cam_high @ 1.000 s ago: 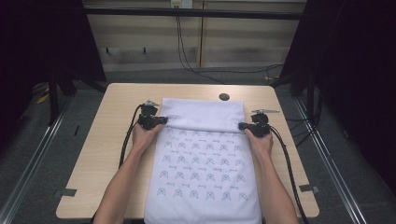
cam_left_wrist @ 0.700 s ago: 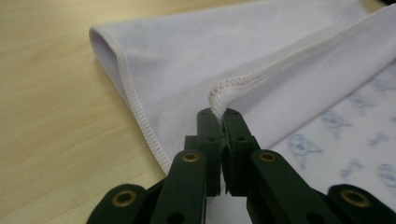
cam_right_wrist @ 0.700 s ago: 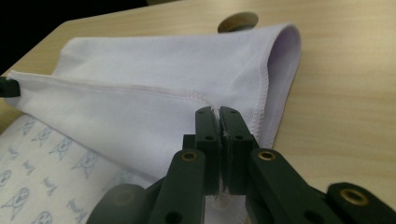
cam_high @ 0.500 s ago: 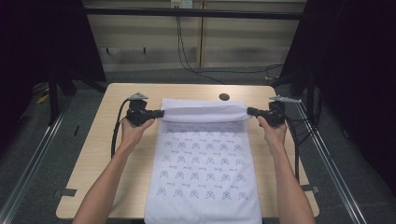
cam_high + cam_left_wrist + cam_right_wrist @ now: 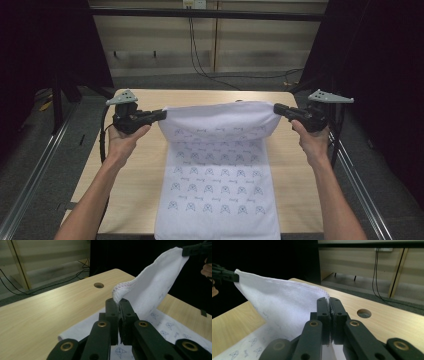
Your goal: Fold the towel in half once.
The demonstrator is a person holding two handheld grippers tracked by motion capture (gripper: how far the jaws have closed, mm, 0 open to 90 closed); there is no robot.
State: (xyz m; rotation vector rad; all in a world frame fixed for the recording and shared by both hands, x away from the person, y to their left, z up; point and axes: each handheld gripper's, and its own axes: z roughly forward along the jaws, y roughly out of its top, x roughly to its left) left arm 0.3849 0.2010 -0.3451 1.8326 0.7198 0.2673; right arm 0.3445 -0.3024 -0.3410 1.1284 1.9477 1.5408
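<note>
A white cloth (image 5: 217, 175) with small blue printed figures lies lengthwise on the wooden table (image 5: 135, 170), its far end lifted off the top. My left gripper (image 5: 162, 114) is shut on the cloth's far left corner and holds it above the table. My right gripper (image 5: 276, 107) is shut on the far right corner at the same height. The raised edge stretches taut between them. In the left gripper view the stitched hem of the cloth (image 5: 150, 285) is pinched between my left gripper's (image 5: 118, 301) jaws. In the right gripper view the cloth (image 5: 284, 300) runs off leftward from my right gripper (image 5: 329, 299).
A round cable hole (image 5: 99, 285) is cut into the table near its far edge, behind the cloth. Black frame posts and metal rails (image 5: 40, 165) flank the table on both sides. Cables (image 5: 200, 55) hang along the back wall.
Both grippers have risen and moved apart, lifting the cloth's far edge off the table and pulling it taut. The folded-over end has opened into a hanging span.
</note>
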